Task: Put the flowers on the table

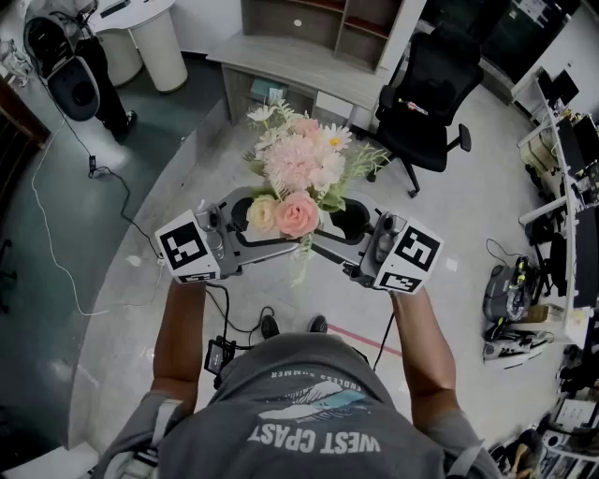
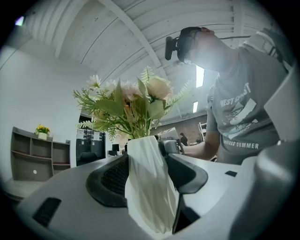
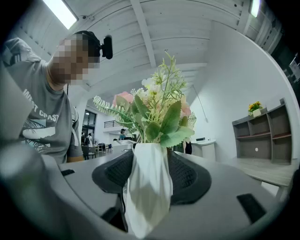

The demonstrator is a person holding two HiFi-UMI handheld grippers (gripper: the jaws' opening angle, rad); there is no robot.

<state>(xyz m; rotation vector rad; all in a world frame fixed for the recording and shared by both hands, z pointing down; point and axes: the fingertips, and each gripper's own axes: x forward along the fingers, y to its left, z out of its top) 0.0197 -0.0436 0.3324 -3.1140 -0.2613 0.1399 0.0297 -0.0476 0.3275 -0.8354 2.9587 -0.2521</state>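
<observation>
Between the two grippers, above the open floor and well apart from any desk, the bouquet of artificial flowers is standing upright in its white faceted vase, its long axis running straight up and down. The left gripper and the right gripper are both pointing level and facing each other. They are coming at the vase from opposite sides, so it is sitting right at the meeting point of the two. In the left gripper view the dark ribbed fingers are pressing against the vase's flanks, and in the right gripper view the fingers are doing the same on the vase. Both grippers are therefore clamping the one vase, spread wide around its body, with nothing else between them. Neither hand is sitting nearer the load than the other. A pale wooden desk carrying a shelf unit is lying straight ahead of the person, beyond the blooms. It appears to be the likeliest place to set the flowers, though a round white table farther left is also showing. Getting there is probably calling for both hands to travel forward together, holding the vase vertical so that it is not tipping or slipping between the opposed grips.
</observation>
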